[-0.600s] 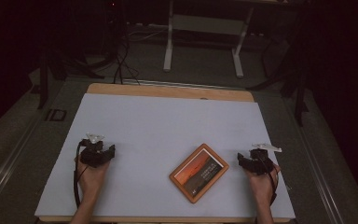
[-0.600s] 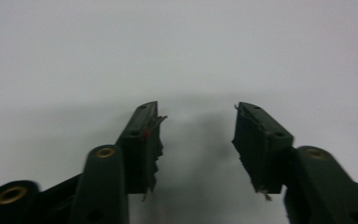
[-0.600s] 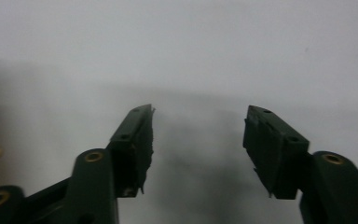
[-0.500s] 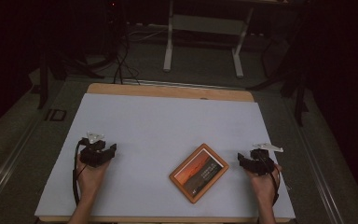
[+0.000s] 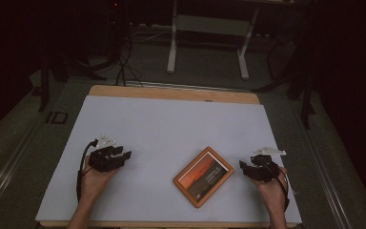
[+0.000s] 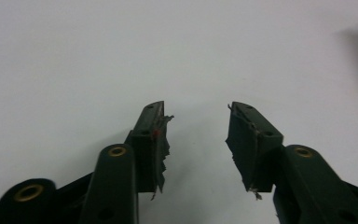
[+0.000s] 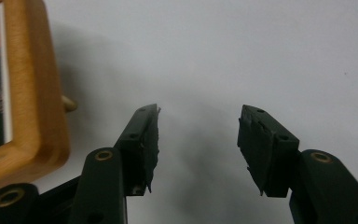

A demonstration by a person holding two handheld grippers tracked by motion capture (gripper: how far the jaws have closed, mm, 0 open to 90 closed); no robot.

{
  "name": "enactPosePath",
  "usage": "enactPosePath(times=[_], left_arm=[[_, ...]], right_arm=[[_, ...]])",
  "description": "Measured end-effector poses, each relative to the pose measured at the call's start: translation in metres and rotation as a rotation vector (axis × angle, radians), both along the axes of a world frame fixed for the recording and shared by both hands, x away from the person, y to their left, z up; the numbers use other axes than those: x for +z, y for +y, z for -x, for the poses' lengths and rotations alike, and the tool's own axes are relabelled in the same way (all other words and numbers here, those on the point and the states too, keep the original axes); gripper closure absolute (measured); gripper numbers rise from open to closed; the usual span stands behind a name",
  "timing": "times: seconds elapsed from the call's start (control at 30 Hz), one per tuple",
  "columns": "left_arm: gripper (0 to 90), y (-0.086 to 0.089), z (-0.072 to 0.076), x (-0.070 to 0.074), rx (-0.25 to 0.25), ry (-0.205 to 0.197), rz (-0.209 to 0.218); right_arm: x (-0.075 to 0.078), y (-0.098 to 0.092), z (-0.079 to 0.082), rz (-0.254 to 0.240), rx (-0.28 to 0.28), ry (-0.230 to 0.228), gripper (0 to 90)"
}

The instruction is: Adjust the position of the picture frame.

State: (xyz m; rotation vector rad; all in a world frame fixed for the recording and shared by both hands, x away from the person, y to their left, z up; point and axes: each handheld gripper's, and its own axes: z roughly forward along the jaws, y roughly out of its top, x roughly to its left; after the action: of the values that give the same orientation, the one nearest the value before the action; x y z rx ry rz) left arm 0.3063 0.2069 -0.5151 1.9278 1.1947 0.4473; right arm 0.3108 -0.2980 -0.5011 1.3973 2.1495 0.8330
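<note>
— Where is the picture frame?

— The wooden picture frame (image 5: 203, 176) lies flat on the white surface (image 5: 171, 129), turned at an angle, toward the near edge and right of the middle. It carries a sunset-coloured picture. In my right gripper view its wooden edge (image 7: 32, 93) sits at the left, just beside the left jaw, and a small peg pokes out from its side.

— And your tongs?

— My right tongs (image 5: 248, 169) hover near the frame's right corner, apart from it. In the right gripper view (image 7: 198, 135) the jaws stand well apart with only bare white between them, gripping nothing. My left tongs (image 5: 121, 156) are well away from the frame, over the left part of the surface, pointing toward it. In the left gripper view (image 6: 196, 135) those jaws also gape, with nothing in the gap, and the pads (image 6: 242, 140) look frayed at their edges.

— Any contact with the frame?

— None that I can see.
</note>
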Motion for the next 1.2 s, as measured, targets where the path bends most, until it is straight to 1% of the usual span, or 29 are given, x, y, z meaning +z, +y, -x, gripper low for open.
enactPosePath(times=[0.07, 0.13, 0.17, 0.33, 0.4, 0.5, 0.63, 0.7, 0.77, 0.83, 0.87, 0.93, 0.97, 1.0, 1.03, 1.1, 1.2], left_arm=[[58.9, 0.000, 0.000, 0.000, -0.011, 0.002, -0.002], [60.4, -0.002, 0.000, 0.001, -0.010, 0.011, -0.020], [60.7, -0.003, 0.000, 0.001, -0.018, 0.008, -0.022], [60.8, -0.008, 0.000, 0.002, -0.057, 0.014, -0.016], [61.2, -0.011, 0.000, 0.002, -0.073, 0.015, -0.019], [62.2, -0.015, 0.000, 0.001, -0.096, 0.019, -0.016], [66.0, -0.022, 0.000, -0.001, -0.117, 0.029, -0.014], [68.1, -0.024, 0.000, -0.002, -0.133, 0.035, -0.022], [70.2, -0.027, -0.001, -0.003, -0.150, 0.040, -0.016], [72.5, -0.029, -0.001, -0.004, -0.156, 0.041, -0.004], [74.1, -0.030, -0.001, -0.004, -0.157, 0.043, -0.005], [79.3, -0.031, -0.001, -0.004, -0.158, 0.046, -0.006], [79.3, -0.032, -0.001, -0.005, -0.169, 0.056, 0.012], [85.9, -0.032, -0.001, -0.005, -0.172, 0.056, 0.020], [85.9, -0.032, -0.001, -0.004, -0.173, 0.057, 0.021], [89.2, -0.034, 0.000, -0.003, -0.182, 0.058, 0.030], [89.6, -0.037, 0.001, -0.003, -0.192, 0.056, 0.032]], right_arm=[[0.002, 0.002, 0.002, 0.014, 0.017, -0.001, 49.2], [0.004, 0.004, 0.004, 0.020, 0.032, 0.002, 50.7], [0.005, 0.005, 0.005, 0.023, 0.041, 0.002, 51.7], [0.007, 0.009, 0.008, 0.016, 0.066, 0.005, 55.2], [0.009, 0.011, 0.009, -0.004, 0.073, 0.007, 59.7], [0.010, 0.014, 0.009, -0.015, 0.082, 0.006, 64.9], [0.012, 0.019, 0.011, -0.007, 0.102, 0.010, 73.6], [0.012, 0.021, 0.012, -0.008, 0.125, 0.019, 77.4], [0.011, 0.022, 0.012, 0.001, 0.148, 0.021, 82.2], [0.009, 0.023, 0.013, 0.012, 0.162, 0.021, 87.1], [0.009, 0.023, 0.013, 0.014, 0.167, 0.021, 89.3], [0.009, 0.024, 0.013, 0.018, 0.173, 0.018, 89.6], [0.010, 0.024, 0.014, 0.020, 0.182, 0.015, 89.6], [0.012, 0.025, 0.015, 0.020, 0.194, 0.007, 89.7], [0.013, 0.026, 0.016, 0.017, 0.202, 0.005, 89.7], [0.015, 0.027, 0.018, 0.020, 0.218, 0.001, 89.7], [0.017, 0.029, 0.020, 0.028, 0.239, -0.002, 89.8]])
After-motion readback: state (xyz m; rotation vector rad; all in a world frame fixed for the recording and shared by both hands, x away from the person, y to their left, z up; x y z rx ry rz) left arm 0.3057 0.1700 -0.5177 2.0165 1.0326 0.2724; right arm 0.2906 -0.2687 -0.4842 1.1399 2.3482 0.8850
